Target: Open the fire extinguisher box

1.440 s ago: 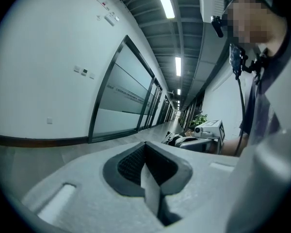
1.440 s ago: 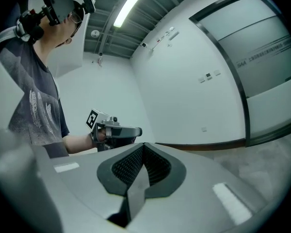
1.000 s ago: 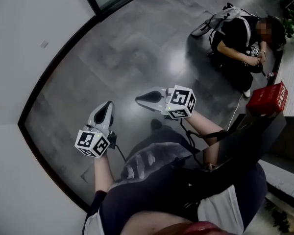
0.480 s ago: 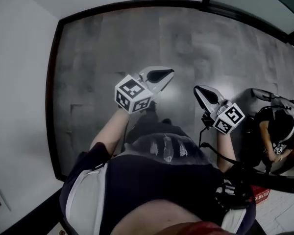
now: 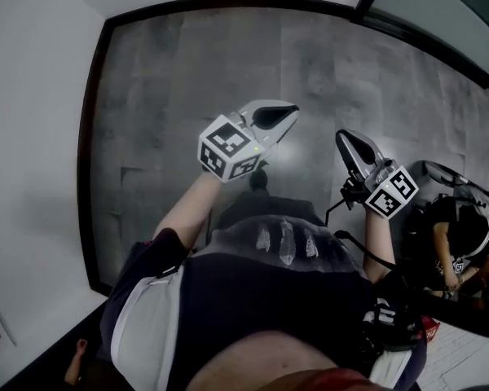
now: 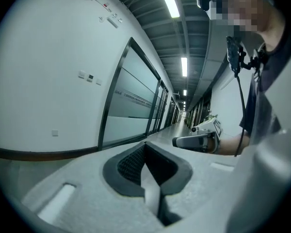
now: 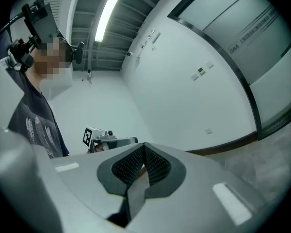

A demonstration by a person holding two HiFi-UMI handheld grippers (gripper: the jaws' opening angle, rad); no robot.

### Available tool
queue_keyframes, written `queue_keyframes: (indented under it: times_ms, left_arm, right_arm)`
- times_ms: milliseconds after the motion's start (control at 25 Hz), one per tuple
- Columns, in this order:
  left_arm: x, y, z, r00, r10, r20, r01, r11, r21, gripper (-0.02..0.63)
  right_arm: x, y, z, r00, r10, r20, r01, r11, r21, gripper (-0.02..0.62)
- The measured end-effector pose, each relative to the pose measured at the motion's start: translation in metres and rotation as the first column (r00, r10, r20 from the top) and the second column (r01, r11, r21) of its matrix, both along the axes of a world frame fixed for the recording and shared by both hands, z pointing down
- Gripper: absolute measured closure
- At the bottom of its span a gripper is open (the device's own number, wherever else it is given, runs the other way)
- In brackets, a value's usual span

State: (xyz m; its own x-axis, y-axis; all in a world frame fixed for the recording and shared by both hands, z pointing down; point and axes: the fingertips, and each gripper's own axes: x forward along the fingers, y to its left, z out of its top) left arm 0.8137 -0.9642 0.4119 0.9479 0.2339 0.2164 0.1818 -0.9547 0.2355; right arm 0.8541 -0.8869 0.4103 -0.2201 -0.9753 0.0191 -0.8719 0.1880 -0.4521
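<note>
**Though no view shows the box plainly, both grippers are clenched on nothing**

Where the fire extinguisher box sits I cannot say for certain. Neither gripper view has it ahead of the fingers. The head view offers only a small red patch (image 5: pixel 428 327) low at the right, well behind the right fingertips and near a seated person (image 5: pixel 460 247). It may be the box, but it is too small to tell, and its door cannot be read at all.

My left gripper (image 5: pixel 287 112) is clenched, pads pressed together with nothing between them. The right gripper (image 5: pixel 344 138) is the same, closed and empty. Both hang over bare grey floor (image 5: pixel 187 96), and each shows just past the other's fingertips in its own view. Beyond the left fingers runs a glass partition (image 6: pixel 131 106) along a corridor; beyond the right fingers stands a white wall (image 7: pixel 184 96).

I judge this as carrying the grippers, not working the box. It fits walking up to a box that is shut, or turning away from one already open. Either way, I need the box ahead of the fingers to read its door. If it proves shut, the fingers must be released before they can take a handle.
</note>
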Motion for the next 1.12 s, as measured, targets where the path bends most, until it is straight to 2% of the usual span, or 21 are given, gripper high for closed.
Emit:
queue_keyframes:
  times_ms: [280,560,760,880,1120]
  left_arm:
    - [-0.006,0.007,0.014,0.998,-0.06,0.012,0.059,0.998,0.019,0.606]
    - [-0.024,0.015,0.019,0.989,-0.148,-0.013,0.148,0.988,0.046,0.606]
    - [-0.01,0.025,0.036,0.988,-0.152,-0.014,0.153,0.988,0.036,0.606]
    - [-0.023,0.036,0.043,0.985,-0.172,-0.009,0.172,0.984,0.044,0.606]
    - [-0.033,0.033,0.051,0.968,-0.25,-0.002,0.249,0.966,0.062,0.606]
  right_arm:
    - [-0.004,0.011,0.016,0.998,-0.056,-0.005,0.056,0.998,-0.002,0.595]
    - [-0.012,0.005,0.015,0.985,-0.17,-0.022,0.171,0.984,0.045,0.595]
    - [-0.001,0.01,0.02,0.982,-0.185,-0.033,0.186,0.981,0.058,0.595]
    - [-0.019,0.016,0.029,0.972,-0.229,-0.048,0.231,0.972,0.046,0.595]
    - [-0.031,0.011,0.036,0.945,-0.319,-0.076,0.324,0.944,0.068,0.595]
